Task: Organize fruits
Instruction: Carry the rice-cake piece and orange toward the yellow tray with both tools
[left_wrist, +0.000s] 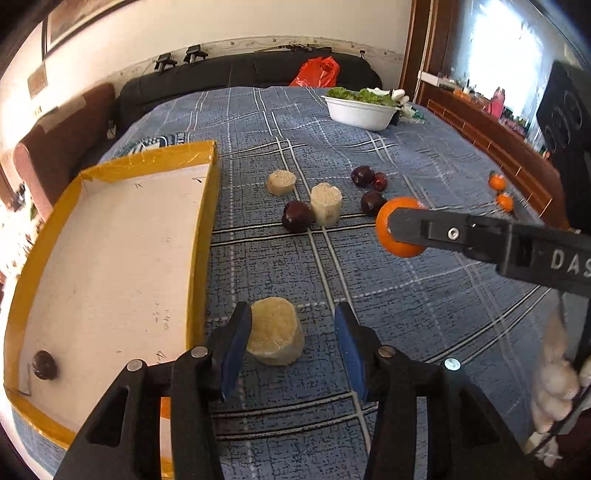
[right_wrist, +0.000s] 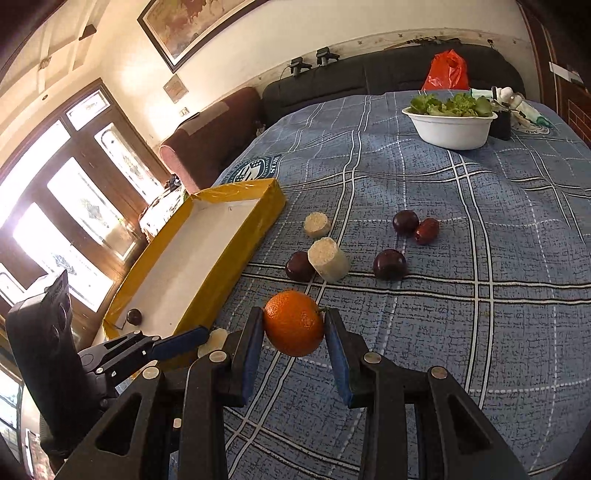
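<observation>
Right gripper (right_wrist: 294, 328): jaws clamped on orange (right_wrist: 293, 322), lifted, mid-carry. Left gripper (left_wrist: 291, 339): jaws wide around pale corn chunk (left_wrist: 275, 336). Next, probably: carry toward yellow tray (right_wrist: 207, 306), left of jaws.

Right wrist view: the right gripper (right_wrist: 294, 326) clamps an orange (right_wrist: 293, 323) between its blue pads above the blue plaid cloth (right_wrist: 461, 332). To the left, the left gripper (right_wrist: 207, 338) reaches toward a pale cylinder (right_wrist: 215, 339) beside the yellow-edged tray (right_wrist: 229, 273), which holds one dark plum (right_wrist: 134, 316). Beyond lie two more pale cylinders (right_wrist: 328, 258), three dark plums (right_wrist: 389, 264), a red fruit (right_wrist: 427, 230) and a white bowl of greens (right_wrist: 451, 127).
</observation>
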